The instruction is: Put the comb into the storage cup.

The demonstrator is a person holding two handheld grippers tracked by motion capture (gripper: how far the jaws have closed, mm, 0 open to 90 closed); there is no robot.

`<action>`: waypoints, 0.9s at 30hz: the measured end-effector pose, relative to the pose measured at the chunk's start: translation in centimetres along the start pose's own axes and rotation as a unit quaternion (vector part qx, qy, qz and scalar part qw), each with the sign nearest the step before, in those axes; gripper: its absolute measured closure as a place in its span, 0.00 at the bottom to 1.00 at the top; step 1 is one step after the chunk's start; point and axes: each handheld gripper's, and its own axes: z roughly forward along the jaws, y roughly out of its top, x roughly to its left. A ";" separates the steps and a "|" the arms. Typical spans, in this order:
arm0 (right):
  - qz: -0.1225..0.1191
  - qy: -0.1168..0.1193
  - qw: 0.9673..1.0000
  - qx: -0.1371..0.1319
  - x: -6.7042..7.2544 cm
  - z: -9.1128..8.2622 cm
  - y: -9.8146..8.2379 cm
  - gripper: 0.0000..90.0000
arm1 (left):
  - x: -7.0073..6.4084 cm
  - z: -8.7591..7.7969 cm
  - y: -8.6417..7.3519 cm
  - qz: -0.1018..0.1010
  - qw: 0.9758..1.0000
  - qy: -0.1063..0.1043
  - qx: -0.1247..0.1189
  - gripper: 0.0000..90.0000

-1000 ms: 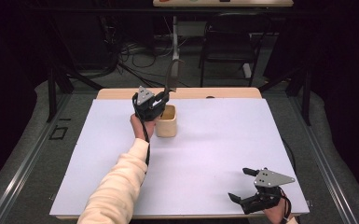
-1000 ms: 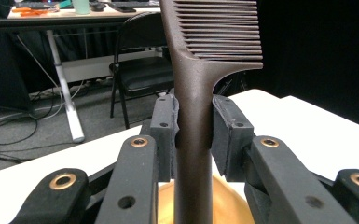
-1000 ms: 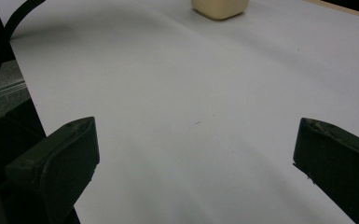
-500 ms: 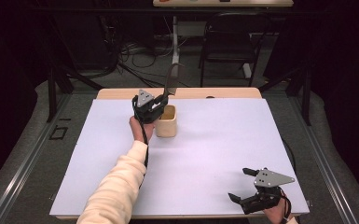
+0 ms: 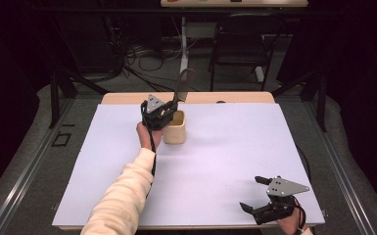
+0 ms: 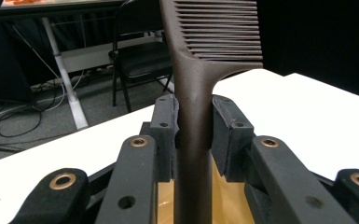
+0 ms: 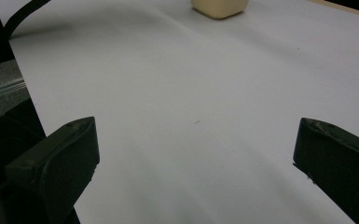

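Your left hand-held gripper is clamped tight on the handle of a dark comb, held upright with its teeth on top, over a tan cup near the far left edge of the white surface. The comb looks light, stiff and probably smooth plastic; grip the handle, not the thin teeth. Your right hand-held gripper rests wide open and empty at the near right corner.

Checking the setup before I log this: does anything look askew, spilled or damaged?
Nothing stands out. The left tool grips a dark brown plastic comb upright over the beige square cup, which stands upright.
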 end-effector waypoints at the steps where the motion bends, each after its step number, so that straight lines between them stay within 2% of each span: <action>1: 0.000 0.000 1.000 0.000 0.0 0.0 0.0 0.00 | 0.0 0.0 0.0 0.001 1.000 0.001 0.001 0.80; 27: -0.001 0.001 1.000 0.001 0.0 0.0 0.0 0.00 | -0.2 0.6 -0.2 0.020 0.999 -0.007 0.038 0.80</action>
